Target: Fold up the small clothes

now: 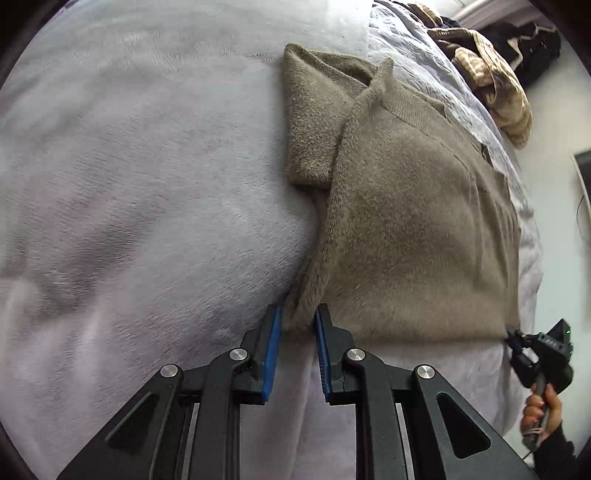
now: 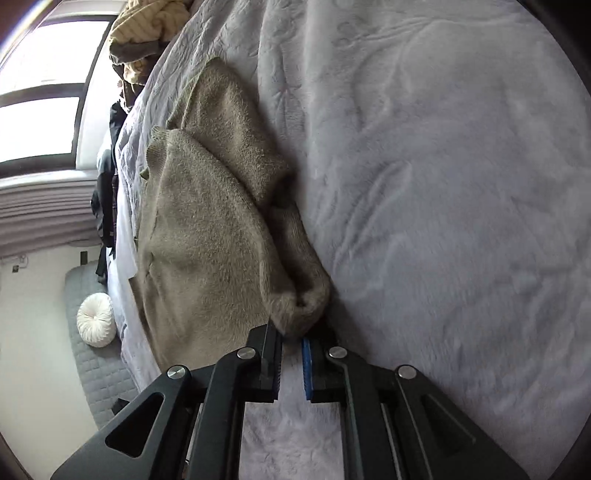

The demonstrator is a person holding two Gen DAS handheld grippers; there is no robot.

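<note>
A fuzzy taupe sweater (image 1: 413, 229) lies partly folded on a pale lilac fleece blanket (image 1: 140, 192), one sleeve (image 1: 314, 122) folded across. My left gripper (image 1: 298, 314) is shut on the sweater's near corner, cloth pinched between its blue pads. My right gripper (image 2: 291, 338) is shut on the sweater's (image 2: 207, 229) other near corner, a bunched edge (image 2: 303, 302) between its fingers. The right gripper also shows in the left wrist view (image 1: 515, 338) at the sweater's far-right corner, held by a hand.
A heap of beige and dark clothes (image 1: 495, 70) lies at the far edge of the bed; it also shows in the right wrist view (image 2: 147, 33). Beside the bed are a grey quilted mat (image 2: 92, 354), a round white cushion (image 2: 96, 314) and a window (image 2: 40, 92).
</note>
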